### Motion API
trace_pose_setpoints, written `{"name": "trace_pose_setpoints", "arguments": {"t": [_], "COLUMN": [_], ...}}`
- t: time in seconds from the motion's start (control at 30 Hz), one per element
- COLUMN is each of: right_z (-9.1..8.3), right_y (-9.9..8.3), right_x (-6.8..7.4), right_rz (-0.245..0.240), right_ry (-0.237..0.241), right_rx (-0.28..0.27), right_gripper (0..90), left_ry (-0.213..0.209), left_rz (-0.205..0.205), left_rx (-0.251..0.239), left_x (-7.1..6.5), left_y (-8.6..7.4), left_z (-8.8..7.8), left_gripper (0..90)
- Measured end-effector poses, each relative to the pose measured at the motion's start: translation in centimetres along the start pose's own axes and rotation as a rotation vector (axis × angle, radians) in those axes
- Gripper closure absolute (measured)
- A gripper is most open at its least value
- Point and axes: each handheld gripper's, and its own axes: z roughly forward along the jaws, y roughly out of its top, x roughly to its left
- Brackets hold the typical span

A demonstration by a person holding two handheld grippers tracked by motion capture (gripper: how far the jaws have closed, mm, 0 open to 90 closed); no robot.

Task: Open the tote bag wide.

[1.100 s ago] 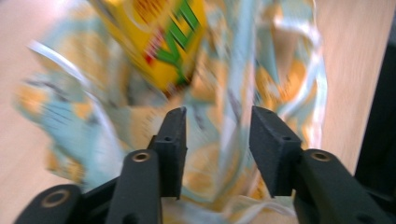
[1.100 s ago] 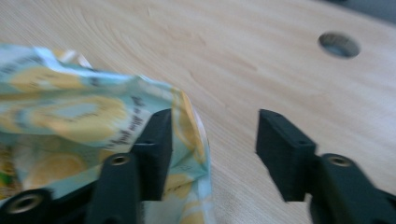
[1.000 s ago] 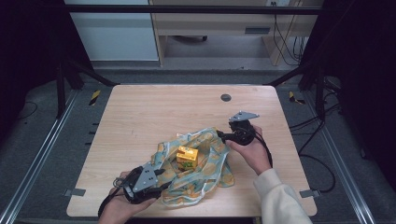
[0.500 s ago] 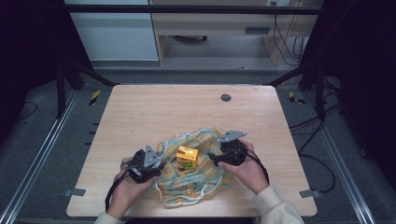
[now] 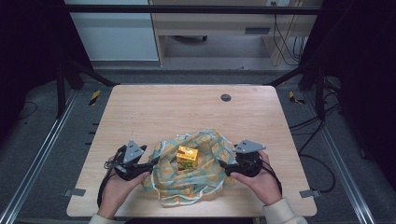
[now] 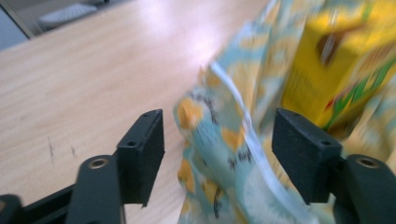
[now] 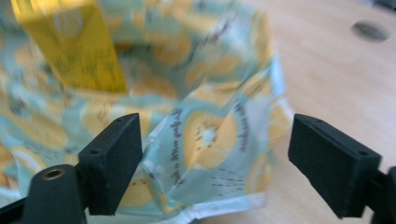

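A crumpled cloth [image 5: 201, 175] in pale blue with yellow fruit prints lies on the wooden table [image 5: 187, 112] near its front edge. A small yellow carton [image 5: 187, 157] stands upright in the middle of it. My left gripper [image 5: 152, 165] is at the cloth's left edge, open, with a raised fold of cloth [image 6: 219, 154] between its jaws. The carton [image 6: 336, 65] shows just beyond that fold. My right gripper [image 5: 222, 167] is at the cloth's right edge, open, with a cloth corner [image 7: 210, 154] between its jaws and the carton [image 7: 72, 44] behind.
A round dark grommet [image 5: 226, 97] sits in the table's far right part. Bare wood stretches across the far half of the table. Metal rails run along the floor on both sides, and cables trail at the right.
Both grippers have moved in toward the cloth: the left one up from the front edge to the cloth's left side, the right one down and inward to its right side.
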Motion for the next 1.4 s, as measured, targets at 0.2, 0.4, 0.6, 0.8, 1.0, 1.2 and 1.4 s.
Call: {"name": "trace_pose_setpoints", "arguments": {"t": [0.2, 0.4, 0.6, 0.8, 1.0, 1.2, 1.4], "right_z": [-2.1, -3.5, -4.3, -4.9, -5.3, -5.2, -4.8], "right_y": [0.7, -0.1, -1.5, -2.6, -3.6, -4.4, -5.3], "right_x": [-1.6, -4.2, -6.3, -7.8, -8.8, -9.4, -9.7], "right_rz": [0.051, 0.139, 0.202, 0.245, 0.276, 0.298, 0.314], "right_ry": [-0.055, -0.130, -0.177, -0.213, -0.234, -0.246, -0.243], "right_rx": [-0.100, -0.134, -0.134, -0.138, -0.129, -0.115, -0.092], "right_gripper": [13.1, 11.1, 10.0, 9.5, 8.5, 7.9, 7.5], "left_ry": [0.037, 0.109, 0.167, 0.208, 0.236, 0.258, 0.264], "left_rz": [-0.050, -0.121, -0.176, -0.212, -0.224, -0.222, -0.218], "left_rx": [-0.059, -0.049, -0.034, -0.016, 0.015, 0.050, 0.091], "left_x": [1.7, 4.5, 7.1, 8.8, 9.9, 10.6, 10.7], "left_y": [0.4, -0.8, -2.0, -3.2, -3.9, -4.6, -5.1], "left_z": [-1.8, -2.8, -3.6, -4.0, -4.4, -4.3, -3.8], "left_gripper": [26.4, 19.2, 15.5, 13.9, 13.1, 12.6, 12.2]}}
